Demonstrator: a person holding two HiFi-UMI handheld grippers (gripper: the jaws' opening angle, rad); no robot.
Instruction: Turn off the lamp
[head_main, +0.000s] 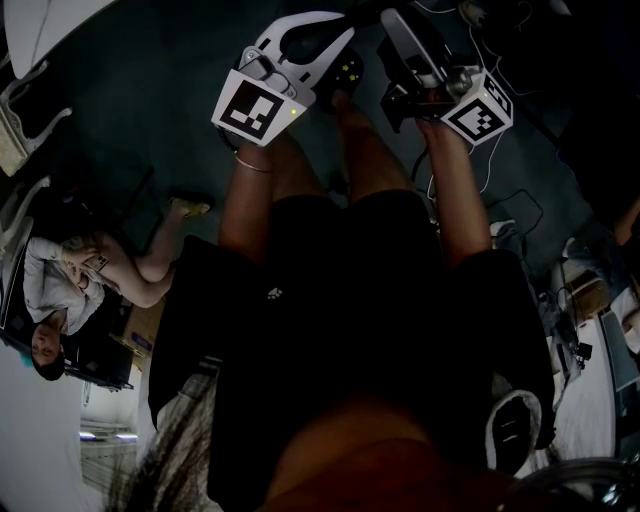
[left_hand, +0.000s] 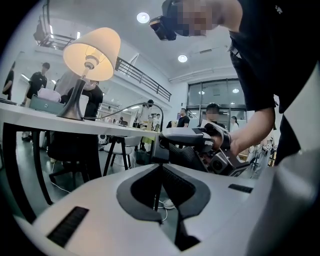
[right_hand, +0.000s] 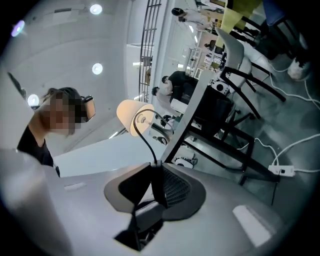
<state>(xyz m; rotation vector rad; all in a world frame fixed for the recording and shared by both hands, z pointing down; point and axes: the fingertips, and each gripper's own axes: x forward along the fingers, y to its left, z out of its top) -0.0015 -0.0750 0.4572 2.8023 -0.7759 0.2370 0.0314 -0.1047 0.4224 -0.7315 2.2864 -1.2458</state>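
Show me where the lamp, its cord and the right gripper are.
lamp (left_hand: 95, 52): left gripper view, on the lit shade.
lamp cord (right_hand: 142, 136): right gripper view, on the black stretch just above the jaws.
right gripper (left_hand: 165, 147): left gripper view, midway between its fingertips.

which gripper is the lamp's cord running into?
The right gripper: the black cord arcs from the lit lamp straight into its jaw tips. The left gripper points at that spot.

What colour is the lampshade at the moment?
The lampshade is cream-white, glowing warm yellow; clearest in the left gripper view.
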